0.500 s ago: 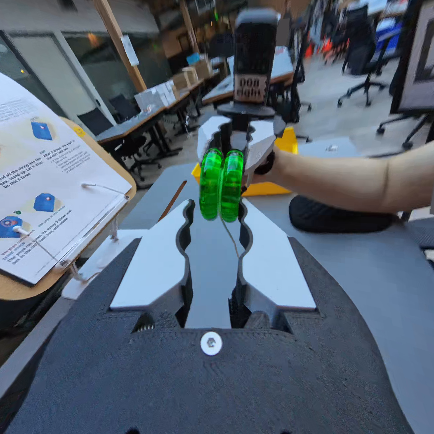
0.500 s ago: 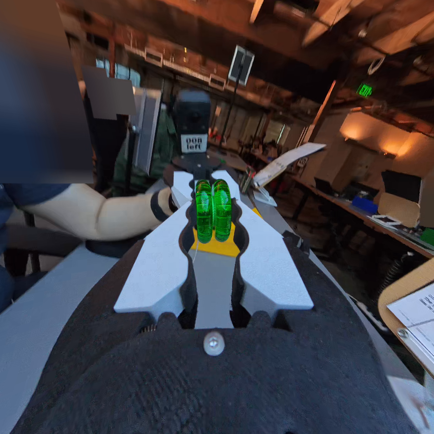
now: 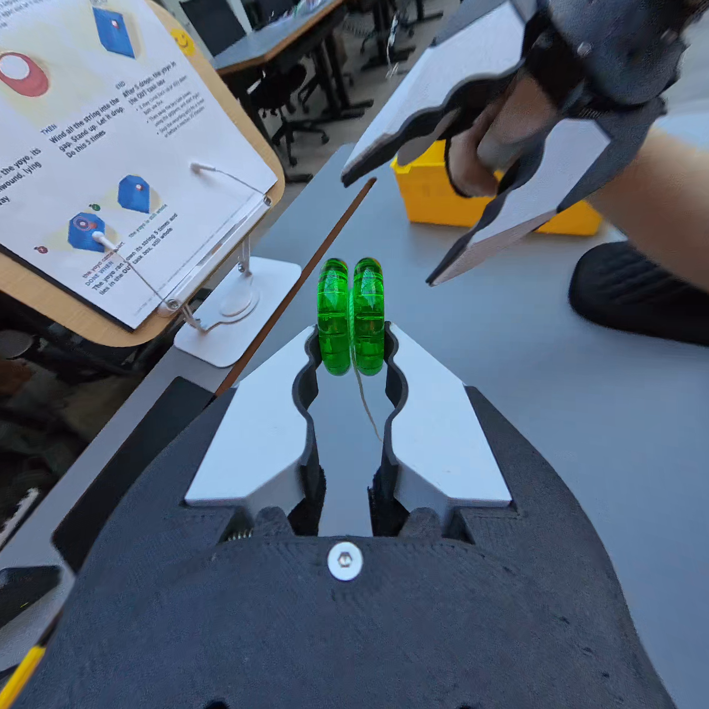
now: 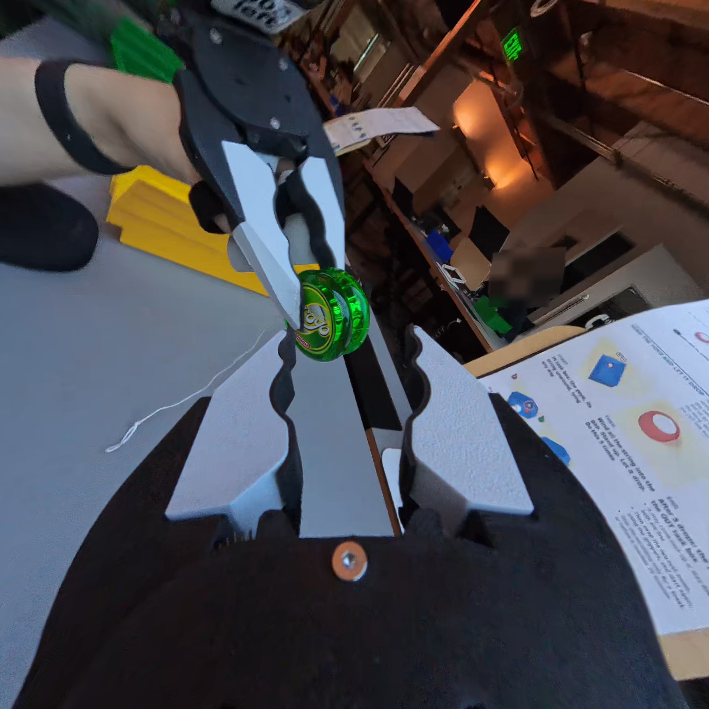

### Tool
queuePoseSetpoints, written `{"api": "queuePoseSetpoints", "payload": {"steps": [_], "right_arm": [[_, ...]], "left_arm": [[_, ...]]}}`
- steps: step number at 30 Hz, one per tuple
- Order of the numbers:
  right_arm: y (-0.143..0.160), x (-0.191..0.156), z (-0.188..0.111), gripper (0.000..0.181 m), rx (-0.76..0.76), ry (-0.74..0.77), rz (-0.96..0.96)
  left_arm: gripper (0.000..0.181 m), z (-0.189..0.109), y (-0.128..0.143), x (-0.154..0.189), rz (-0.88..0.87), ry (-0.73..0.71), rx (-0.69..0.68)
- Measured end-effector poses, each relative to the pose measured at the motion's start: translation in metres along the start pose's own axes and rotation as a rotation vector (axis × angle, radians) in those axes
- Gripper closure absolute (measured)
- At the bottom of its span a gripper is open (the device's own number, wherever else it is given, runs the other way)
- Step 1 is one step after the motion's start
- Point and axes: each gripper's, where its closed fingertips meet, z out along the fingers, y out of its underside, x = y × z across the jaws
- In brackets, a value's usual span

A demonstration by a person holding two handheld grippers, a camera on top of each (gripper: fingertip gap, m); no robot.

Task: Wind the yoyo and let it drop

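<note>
The grey bench (image 3: pixel 518 383) runs ahead of both claws, with its left edge just beside the yoyo: a thin brown strip (image 3: pixel 307 276) marks that edge, and beyond it the floor drops away. A white stand base (image 3: pixel 234 314) sits right at the edge and carries a tilted wooden board with a printed instruction sheet (image 3: pixel 126 153) that overhangs the bench side. Farther along the bench stands a yellow box (image 3: pixel 433 199), and a black padded rest (image 3: pixel 633 295) lies to the right. Between these and the claws the grey surface is bare.

The left claw (image 3: pixel 351 333) is clenched on the yoyo (image 3: pixel 351 318), its 2 fingertips pressing the outer faces of the 2 halves, so the yoyo stands on edge above the bench near the left side. The right claw (image 4: pixel 349 337) is released, its fingers spread wide and apart from the yoyo; in the left wrist view it hangs up and to the right of it, with a person's hand behind the fingers.

The yoyo is clear bright green, 2 rounded discs with a narrow gap. String is wound in the gap. Its side face carries a round yellow-and-green label. A pale string (image 4: pixel 184 399) trails from it across the bench and ends in a small loop lying flat.
</note>
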Motion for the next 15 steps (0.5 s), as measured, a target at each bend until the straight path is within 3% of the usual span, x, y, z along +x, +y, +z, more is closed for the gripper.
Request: {"api": "queuePoseSetpoints", "payload": {"steps": [6, 9, 12, 15], "right_arm": [[0.016, -0.041, 0.009, 0.126, -0.199, -0.178, -0.088], [0.032, -0.072, 0.012, 0.149, -0.282, -0.309, -0.172], [0.04, -0.069, 0.017, 0.15, -0.319, -0.283, -0.186], [0.017, -0.052, 0.014, 0.151, -0.154, -0.237, -0.058]], "left_arm": [[0.15, 0.002, 0.028, 0.036, 0.371, 0.07, -0.198], [0.151, 0.005, 0.035, 0.049, 0.484, 0.075, -0.254], [0.149, 0.006, 0.03, 0.053, 0.471, 0.075, -0.23], [0.147, -0.003, 0.004, 0.043, 0.43, 0.036, -0.034]]}}
